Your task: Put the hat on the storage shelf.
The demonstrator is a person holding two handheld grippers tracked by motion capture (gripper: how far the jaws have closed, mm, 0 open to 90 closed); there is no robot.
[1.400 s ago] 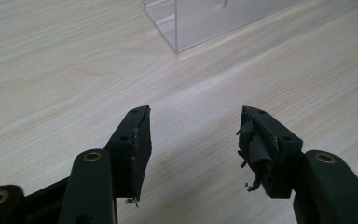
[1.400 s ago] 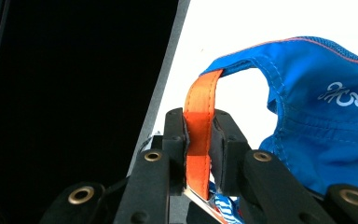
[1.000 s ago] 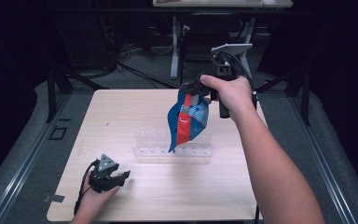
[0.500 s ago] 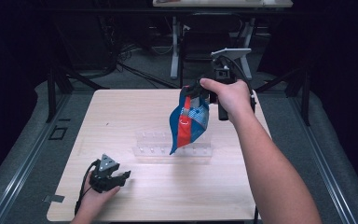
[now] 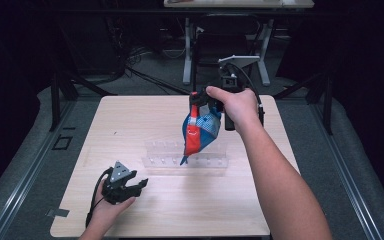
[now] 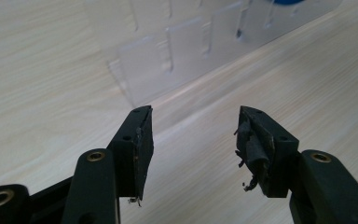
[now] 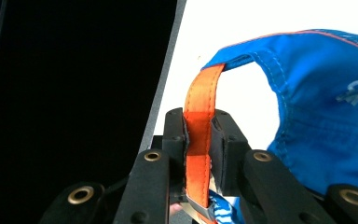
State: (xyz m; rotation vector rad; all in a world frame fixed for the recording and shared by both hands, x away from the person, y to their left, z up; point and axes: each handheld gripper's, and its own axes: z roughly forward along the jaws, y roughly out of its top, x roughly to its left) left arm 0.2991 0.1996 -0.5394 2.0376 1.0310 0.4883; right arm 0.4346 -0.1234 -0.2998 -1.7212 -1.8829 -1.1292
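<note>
A blue fabric bag (image 5: 202, 131) with an orange strap (image 5: 195, 127) hangs in the air above a clear plastic rack (image 5: 185, 155) on the wooden table (image 5: 130, 125). My right gripper (image 5: 196, 97) is shut on the strap, and the right gripper view shows the orange strap (image 7: 200, 112) pinched between the pads and the bag (image 7: 326, 107) to the right. My left gripper (image 5: 139, 185) is at the front left, open, its jaws pointing at the rack (image 6: 182, 51). Its jaws have just been closing a little, with nothing between them.
The table's far half and its left side are bare wood. Dark floor, cables and the legs of another table (image 5: 187, 55) lie beyond the far edge. The right forearm (image 5: 275, 180) crosses the table's right front.
The left gripper has shifted slightly right and up from the table's front. The right gripper and the hanging bag have stayed nearly in place.
</note>
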